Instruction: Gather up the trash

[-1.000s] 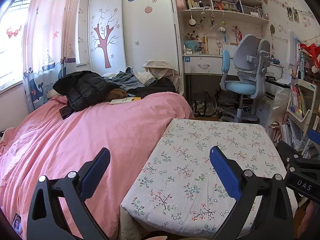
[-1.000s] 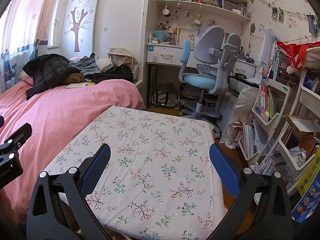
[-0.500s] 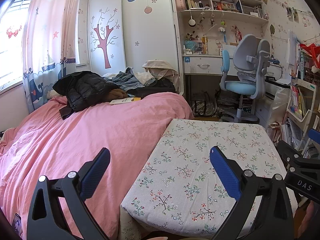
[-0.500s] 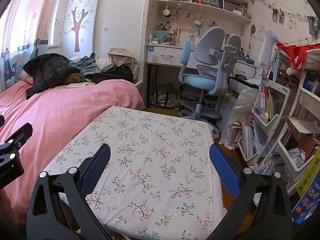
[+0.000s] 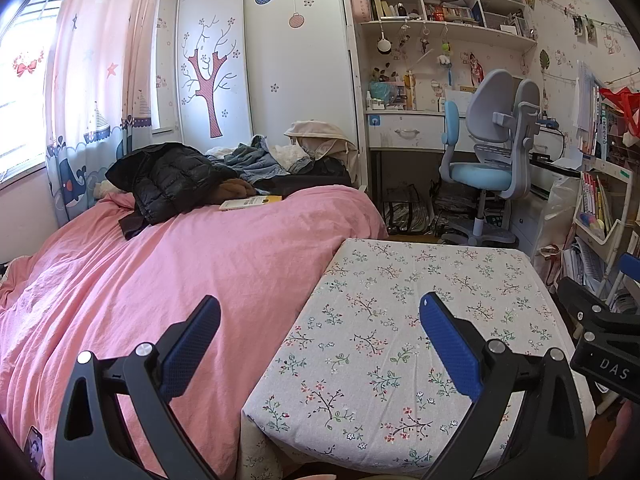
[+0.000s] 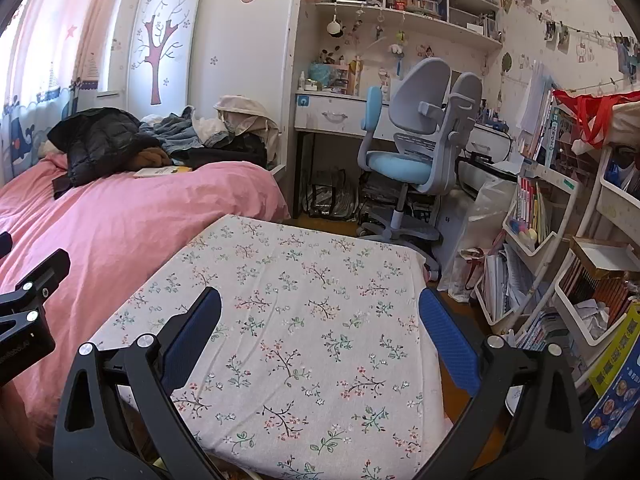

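My left gripper (image 5: pixel 320 312) is open and empty, held above the near left corner of a table covered with a floral cloth (image 5: pixel 420 312). My right gripper (image 6: pixel 320 308) is open and empty above the same floral table (image 6: pixel 304 280). No trash shows on the table. Crumpled paper (image 6: pixel 592 312) lies in a shelf bin at the far right of the right wrist view. The right gripper's body shows at the right edge of the left wrist view (image 5: pixel 600 344).
A pink bed (image 5: pixel 160 272) stands left of the table, with a black jacket (image 5: pixel 168 180), clothes and a yellow book (image 5: pixel 250 202). A blue-grey desk chair (image 6: pixel 416 148) and desk stand behind. Crowded bookshelves (image 6: pixel 560 240) and a plastic bag (image 6: pixel 480 220) fill the right side.
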`<act>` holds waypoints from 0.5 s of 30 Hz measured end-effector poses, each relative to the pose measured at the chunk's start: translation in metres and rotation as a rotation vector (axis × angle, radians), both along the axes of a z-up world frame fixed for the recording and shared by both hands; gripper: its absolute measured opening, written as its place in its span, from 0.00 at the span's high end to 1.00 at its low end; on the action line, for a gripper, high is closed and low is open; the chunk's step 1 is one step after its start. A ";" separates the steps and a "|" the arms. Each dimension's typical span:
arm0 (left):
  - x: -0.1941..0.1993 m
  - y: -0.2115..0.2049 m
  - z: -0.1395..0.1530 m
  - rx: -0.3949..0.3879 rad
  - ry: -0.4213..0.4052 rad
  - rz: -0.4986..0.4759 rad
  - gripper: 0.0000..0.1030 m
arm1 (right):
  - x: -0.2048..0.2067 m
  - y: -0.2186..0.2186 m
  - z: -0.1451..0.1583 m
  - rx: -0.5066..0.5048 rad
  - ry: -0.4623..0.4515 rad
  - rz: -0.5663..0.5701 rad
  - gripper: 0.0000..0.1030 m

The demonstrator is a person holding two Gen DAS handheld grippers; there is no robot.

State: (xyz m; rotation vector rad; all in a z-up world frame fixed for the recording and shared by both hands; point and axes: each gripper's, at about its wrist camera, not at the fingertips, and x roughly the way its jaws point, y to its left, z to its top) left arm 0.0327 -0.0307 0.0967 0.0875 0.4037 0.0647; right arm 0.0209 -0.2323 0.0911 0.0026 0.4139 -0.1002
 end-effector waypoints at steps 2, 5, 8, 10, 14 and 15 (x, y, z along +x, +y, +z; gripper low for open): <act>0.000 0.000 0.000 0.000 0.000 0.000 0.08 | 0.000 0.000 0.001 -0.001 -0.001 0.000 0.07; 0.000 0.000 0.000 0.000 0.000 0.000 0.08 | -0.001 -0.001 0.002 -0.002 -0.002 0.001 0.07; 0.000 0.000 0.000 0.000 0.000 0.000 0.08 | -0.001 -0.002 0.002 -0.004 -0.002 0.001 0.07; 0.000 0.000 0.000 0.000 0.000 0.000 0.08 | -0.001 -0.001 0.002 -0.003 -0.001 0.001 0.07; 0.000 0.000 0.000 -0.001 0.000 0.000 0.08 | -0.001 -0.002 0.002 -0.005 -0.002 0.002 0.07; 0.000 0.000 0.000 -0.001 0.000 0.000 0.08 | -0.003 -0.001 0.003 -0.006 -0.003 0.003 0.07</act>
